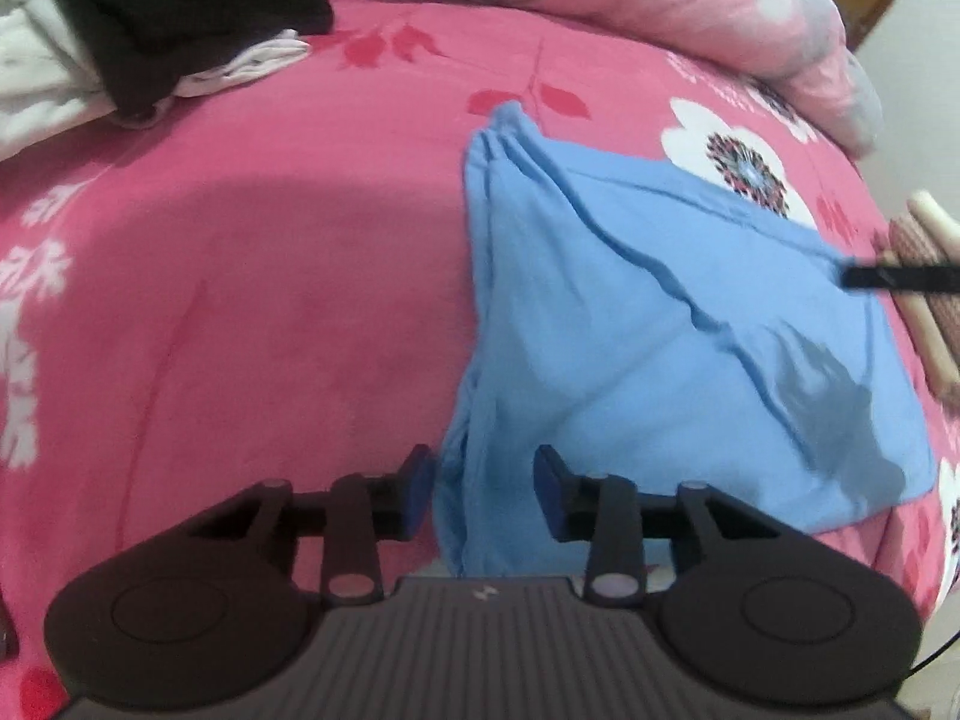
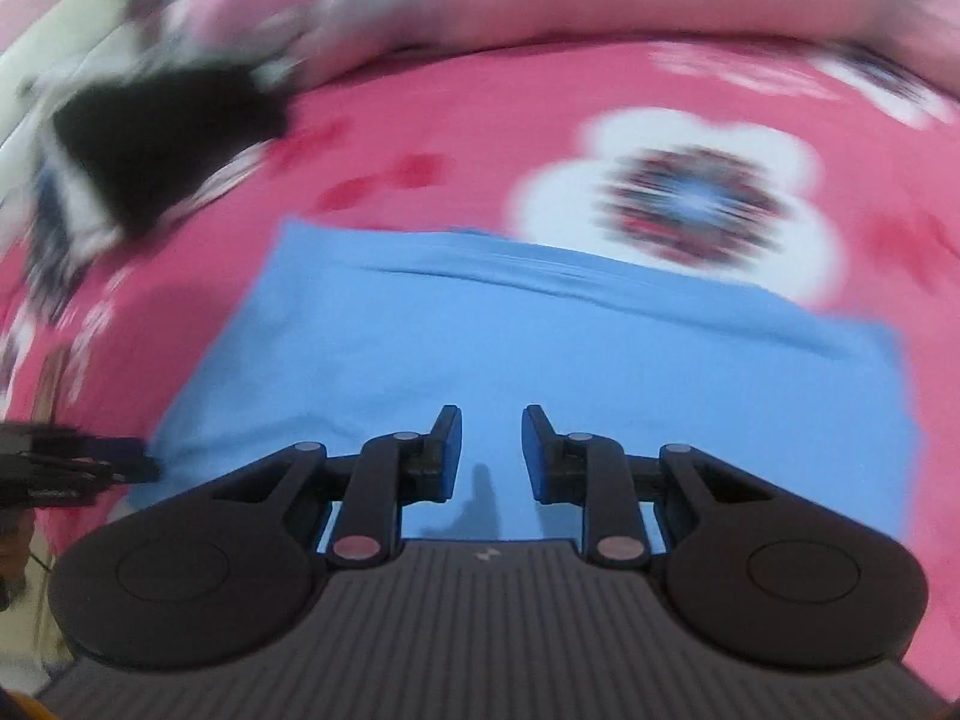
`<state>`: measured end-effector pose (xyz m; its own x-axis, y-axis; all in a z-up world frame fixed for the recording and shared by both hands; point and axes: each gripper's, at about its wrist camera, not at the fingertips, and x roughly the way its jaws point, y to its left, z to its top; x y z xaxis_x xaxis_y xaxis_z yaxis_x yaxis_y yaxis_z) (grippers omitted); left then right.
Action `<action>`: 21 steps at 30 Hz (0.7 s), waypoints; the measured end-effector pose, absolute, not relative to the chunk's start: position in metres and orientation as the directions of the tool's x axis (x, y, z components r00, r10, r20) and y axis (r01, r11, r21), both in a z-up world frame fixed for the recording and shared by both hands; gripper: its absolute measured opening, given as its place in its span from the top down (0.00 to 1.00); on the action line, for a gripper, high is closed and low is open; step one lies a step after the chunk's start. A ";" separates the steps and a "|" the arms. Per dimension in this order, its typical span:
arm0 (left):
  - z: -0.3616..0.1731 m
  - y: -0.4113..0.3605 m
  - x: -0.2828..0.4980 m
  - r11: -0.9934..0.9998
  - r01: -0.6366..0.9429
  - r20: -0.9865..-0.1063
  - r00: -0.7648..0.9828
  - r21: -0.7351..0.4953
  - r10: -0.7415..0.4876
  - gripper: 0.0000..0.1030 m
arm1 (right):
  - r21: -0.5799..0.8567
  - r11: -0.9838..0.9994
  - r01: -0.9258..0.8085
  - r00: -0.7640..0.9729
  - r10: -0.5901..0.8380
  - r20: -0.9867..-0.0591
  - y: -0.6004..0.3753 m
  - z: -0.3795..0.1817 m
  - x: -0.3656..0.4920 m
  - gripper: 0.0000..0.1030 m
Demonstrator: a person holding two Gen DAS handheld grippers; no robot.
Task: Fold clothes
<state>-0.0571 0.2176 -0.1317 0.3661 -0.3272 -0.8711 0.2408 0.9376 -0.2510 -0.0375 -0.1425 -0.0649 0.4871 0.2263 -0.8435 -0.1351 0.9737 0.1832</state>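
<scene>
Blue garment lies part-folded on the pink floral bedspread, out at two o'clock from the left gripper, whose fingers are spread around its bunched edge. Right gripper hovers over it, spread, holding nothing. Dark clothes are heaped at eleven o'clock.

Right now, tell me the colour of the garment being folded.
Plain light blue garment; clearest in the left wrist view.

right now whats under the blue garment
The blue garment lies on the pink floral bedsheet. Whatever lies beneath its folded layers is covered.
</scene>
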 end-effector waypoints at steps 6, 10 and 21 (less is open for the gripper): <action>-0.140 0.221 -0.062 0.931 0.278 -0.860 0.386 -0.237 -0.334 0.78 | 0.108 0.937 -0.331 0.441 0.255 -0.861 -0.083 -0.090 0.012 0.85; -0.143 0.222 -0.064 0.932 0.290 -0.857 0.398 -0.220 -0.326 0.85 | 0.060 0.888 -0.455 0.407 0.267 -0.874 -0.043 -0.107 0.045 0.87; -0.140 0.225 -0.068 0.929 0.306 -0.862 0.392 -0.207 -0.321 0.90 | -0.040 0.901 -0.432 0.495 0.200 -0.845 -0.054 -0.108 0.088 0.94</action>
<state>-0.0675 0.2246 -0.1402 0.3915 -0.3213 -0.8622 0.3064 0.9291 -0.2072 0.0876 -0.0540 -0.1084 0.4954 0.2001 -0.8453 -0.4318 0.9011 -0.0398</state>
